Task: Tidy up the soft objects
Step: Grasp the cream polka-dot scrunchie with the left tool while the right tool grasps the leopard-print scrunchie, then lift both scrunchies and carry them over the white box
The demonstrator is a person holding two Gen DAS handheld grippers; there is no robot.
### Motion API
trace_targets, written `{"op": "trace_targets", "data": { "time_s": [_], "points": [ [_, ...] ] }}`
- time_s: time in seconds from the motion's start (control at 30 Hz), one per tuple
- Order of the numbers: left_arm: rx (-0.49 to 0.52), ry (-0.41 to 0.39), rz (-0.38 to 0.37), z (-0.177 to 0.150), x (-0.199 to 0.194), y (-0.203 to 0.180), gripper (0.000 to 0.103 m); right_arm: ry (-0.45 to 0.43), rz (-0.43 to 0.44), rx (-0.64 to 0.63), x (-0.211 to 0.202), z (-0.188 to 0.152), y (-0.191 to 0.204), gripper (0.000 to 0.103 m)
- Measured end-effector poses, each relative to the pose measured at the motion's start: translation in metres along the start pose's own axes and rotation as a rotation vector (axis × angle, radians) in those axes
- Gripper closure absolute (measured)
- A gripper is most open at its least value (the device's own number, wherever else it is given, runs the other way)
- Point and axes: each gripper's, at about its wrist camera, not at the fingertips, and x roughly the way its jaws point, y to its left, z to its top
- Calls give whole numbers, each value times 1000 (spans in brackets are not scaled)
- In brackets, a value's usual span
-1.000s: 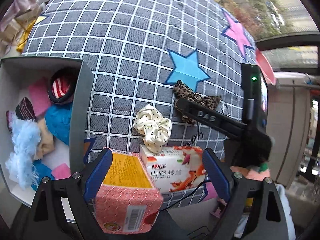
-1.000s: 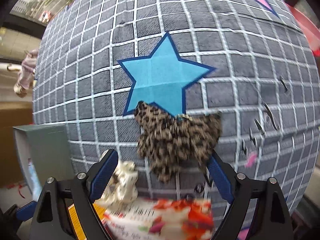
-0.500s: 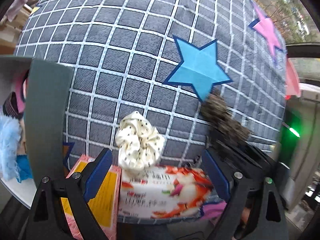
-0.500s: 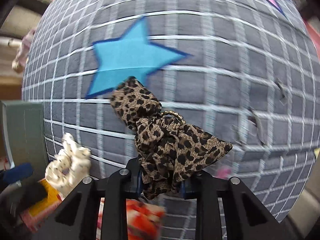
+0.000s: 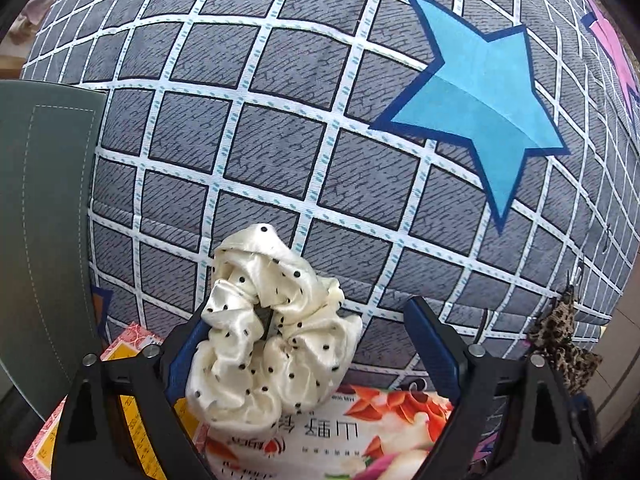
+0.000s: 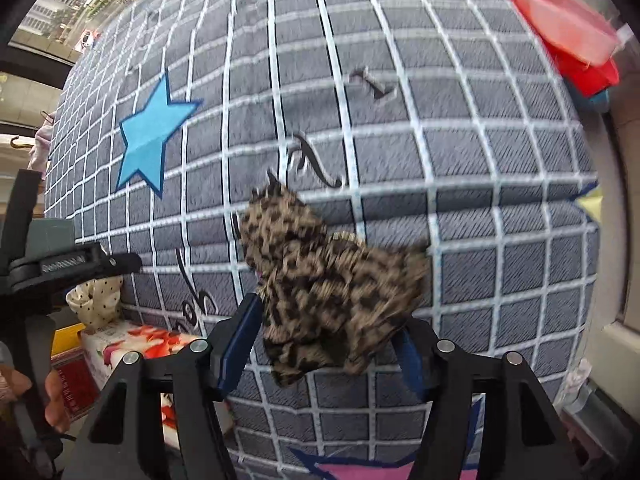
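Note:
A cream polka-dot scrunchie [image 5: 268,336] lies on the tissue pack [image 5: 352,432] at the bed's near edge, against the inner side of my left gripper's left finger. My left gripper [image 5: 308,344] is open around it. My right gripper [image 6: 326,332] is shut on a leopard-print scrunchie [image 6: 328,280] and holds it above the grid-patterned cover [image 6: 440,140]. The leopard scrunchie also shows at the right edge of the left wrist view [image 5: 560,340]. The cream scrunchie shows small in the right wrist view [image 6: 96,296], under the left gripper.
A grey-green storage box wall [image 5: 44,220] stands at the left. A pink and yellow pack [image 5: 120,380] lies beside the tissue pack. Blue star [image 5: 480,112] is printed on the cover. A red basin [image 6: 568,40] sits at the far right.
My right gripper shut on the leopard scrunchie, lifted it off the cover and swung right. My left gripper moved in close, so its fingers now bracket the cream scrunchie.

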Motion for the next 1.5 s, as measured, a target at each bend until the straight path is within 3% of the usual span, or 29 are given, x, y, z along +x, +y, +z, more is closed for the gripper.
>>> {"op": "trace_targets", "data": {
  "time_s": [0.07,0.1,0.17,0.3,0.47,0.77,0.87,1.0,1.07,1.1,1.13,1.17,1.2,1.23,1.27,1.5],
  "points": [
    [0,-1,4,1,1,-1,1,-21,-21,-19,-3,4,4,33],
    [1,10,4,0,6,-4,0,-18,-30,-25,0,7,9,23],
    [-24,25,-30,-2,12,1,0,-4,-50,-36,7,10,13,22],
    [-20,27,-26,-3,12,3,0,31,-60,-45,25,19,19,22],
    [-20,67,-26,7,13,2,0,64,-87,-85,44,26,34,1],
    [-23,163,-29,59,23,6,0,91,-168,-82,58,29,53,0],
    [-29,136,-28,62,23,6,0,109,-168,-84,60,22,55,0],
    [-29,52,-31,52,17,5,1,134,-171,-112,73,37,56,0],
    [-1,21,-25,49,12,1,14,125,-180,-122,77,38,62,7],
    [25,2,-19,47,9,-2,20,107,-179,-127,74,36,63,18],
    [65,-23,-10,45,4,-8,39,93,-177,-131,69,34,63,33],
    [123,-52,0,43,-2,-17,71,82,-173,-138,66,33,64,40],
    [174,-66,3,41,-5,-24,79,77,-159,-143,64,33,64,53],
    [223,-76,4,38,-8,-31,79,69,-126,-145,62,33,64,63],
    [268,-94,7,34,-12,-38,79,66,-102,-140,61,32,63,65],
    [449,-243,-21,4,-54,-66,79,-2,4,-64,30,23,53,65]
  ]
}}
